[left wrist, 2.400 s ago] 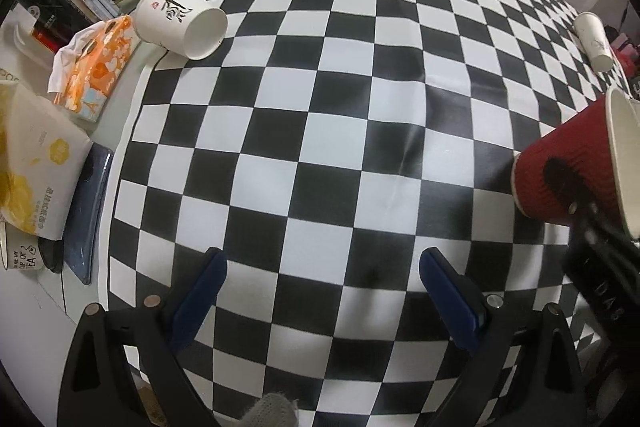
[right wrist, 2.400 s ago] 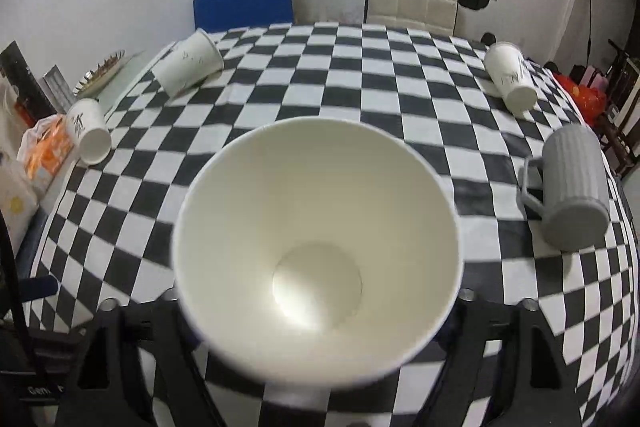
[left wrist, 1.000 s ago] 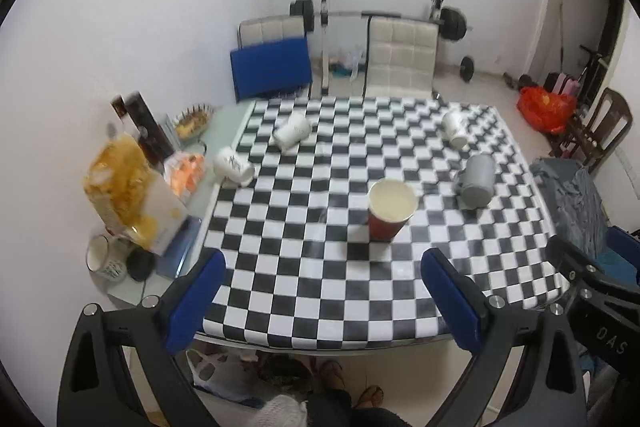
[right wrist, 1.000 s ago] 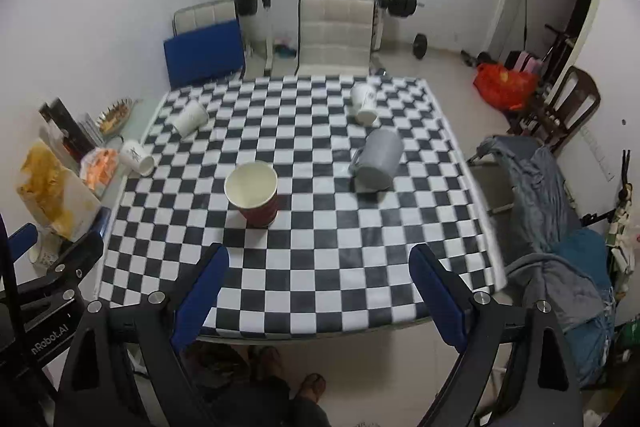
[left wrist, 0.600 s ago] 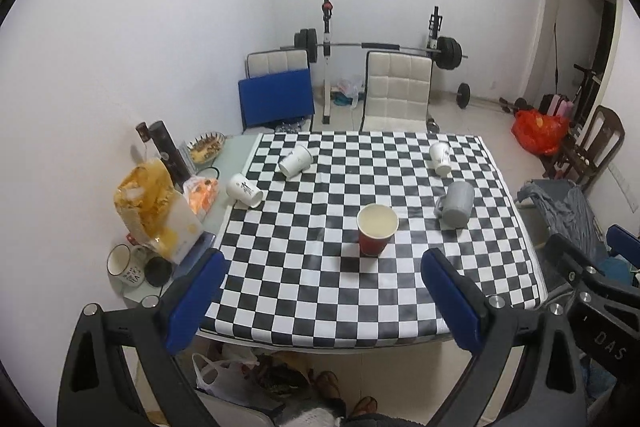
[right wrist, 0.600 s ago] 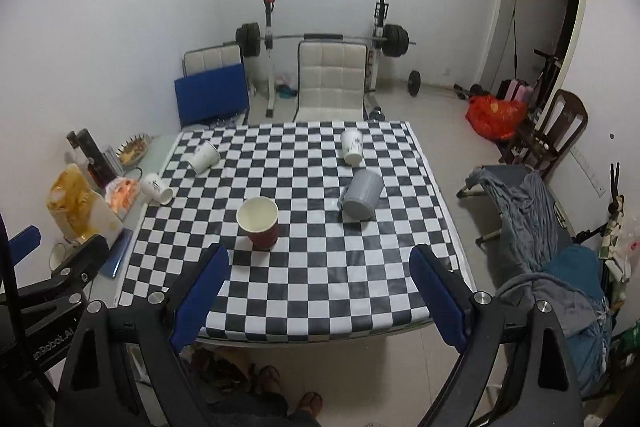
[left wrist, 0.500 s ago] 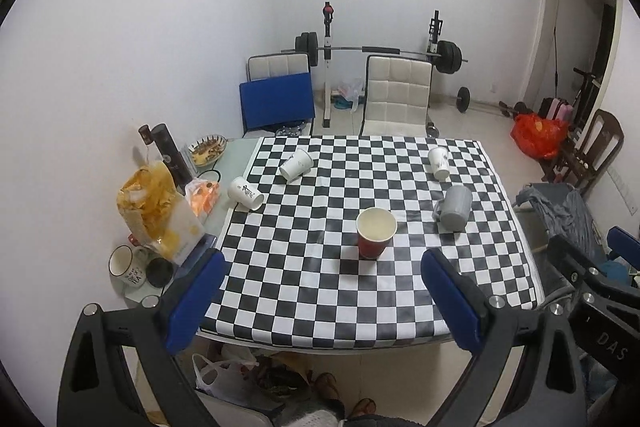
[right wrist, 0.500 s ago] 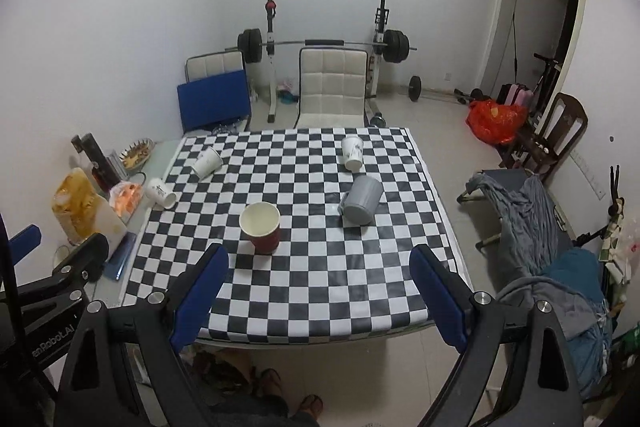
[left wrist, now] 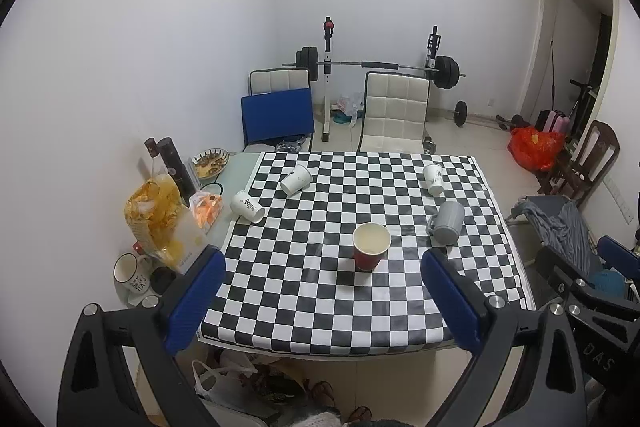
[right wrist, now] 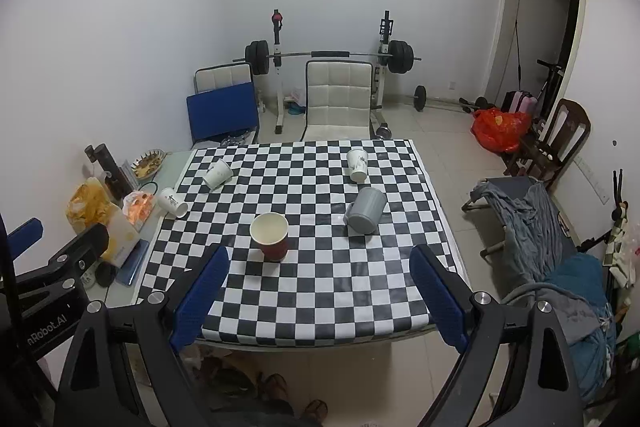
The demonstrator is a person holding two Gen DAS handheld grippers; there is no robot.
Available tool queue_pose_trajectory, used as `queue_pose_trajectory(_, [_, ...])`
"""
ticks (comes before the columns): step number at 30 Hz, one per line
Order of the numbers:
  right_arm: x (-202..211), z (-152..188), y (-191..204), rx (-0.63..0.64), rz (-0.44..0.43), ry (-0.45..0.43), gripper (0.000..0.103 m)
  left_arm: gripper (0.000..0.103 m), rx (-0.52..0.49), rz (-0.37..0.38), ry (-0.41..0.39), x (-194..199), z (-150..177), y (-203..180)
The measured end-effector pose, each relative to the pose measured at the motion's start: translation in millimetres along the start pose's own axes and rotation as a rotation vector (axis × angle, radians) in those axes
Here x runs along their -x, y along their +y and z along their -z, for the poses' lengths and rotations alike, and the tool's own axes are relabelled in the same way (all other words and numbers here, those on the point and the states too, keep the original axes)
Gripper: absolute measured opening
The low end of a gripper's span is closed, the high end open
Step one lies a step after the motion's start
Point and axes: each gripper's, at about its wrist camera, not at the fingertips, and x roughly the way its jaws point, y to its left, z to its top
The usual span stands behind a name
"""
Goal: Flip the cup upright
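- The table (left wrist: pixel 496 227) with the black and white squares is the biggest thing here.
- The left gripper (left wrist: pixel 320 299) is held high, back from the table, its jaws wide apart, holding nothing.
- The right gripper (right wrist: pixel 318 293) is the same: wide apart, nothing in it.
- A gray mug (right wrist: pixel 366 214) lies tipped near the table's middle.
- The red cup (left wrist: pixel 371 246) stands up straight near the table's middle, open end up.

checkered table (left wrist: pixel 320 307), upright red cup (left wrist: pixel 370 246), tipped grey mug (left wrist: pixel 448 222)
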Motion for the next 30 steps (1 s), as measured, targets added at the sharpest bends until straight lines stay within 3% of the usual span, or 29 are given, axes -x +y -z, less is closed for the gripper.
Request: queue_pose_trajectory(30, [0.2,-2.8,-0.3,-0.005,0.009,0.003,0.093,0.100,0.016,-0.013,-0.004,2.7,2.6,8.7])
